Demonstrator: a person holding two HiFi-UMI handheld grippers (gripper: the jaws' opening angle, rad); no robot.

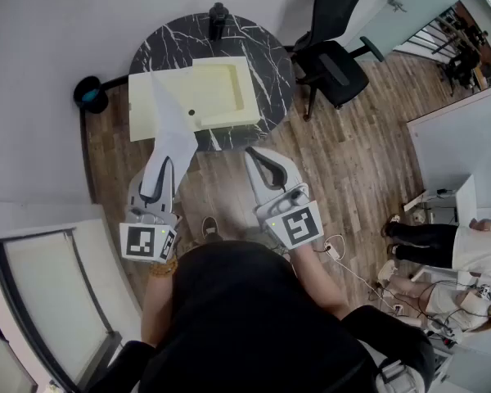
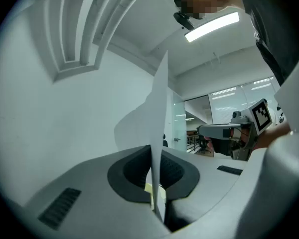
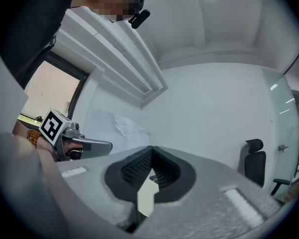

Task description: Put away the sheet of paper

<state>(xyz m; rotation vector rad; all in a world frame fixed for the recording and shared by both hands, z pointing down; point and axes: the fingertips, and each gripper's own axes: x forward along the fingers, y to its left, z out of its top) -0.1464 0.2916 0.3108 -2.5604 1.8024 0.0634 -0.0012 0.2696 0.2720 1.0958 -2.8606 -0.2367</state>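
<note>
A white sheet of paper stands edge-up in my left gripper, reaching from its jaws to over the cream tray on the round black marble table. In the left gripper view the paper rises thin between the pads, with the left gripper shut on its lower edge. My right gripper hangs beside it near the table's front edge. The right gripper is shut, its tips meet and nothing is between them. The right gripper view also shows the paper at the left.
A flat cream board lies left of the tray. A small black object stands at the table's far edge. A black office chair stands right of the table. A dark round thing sits on the wooden floor at the left. People stand at the right.
</note>
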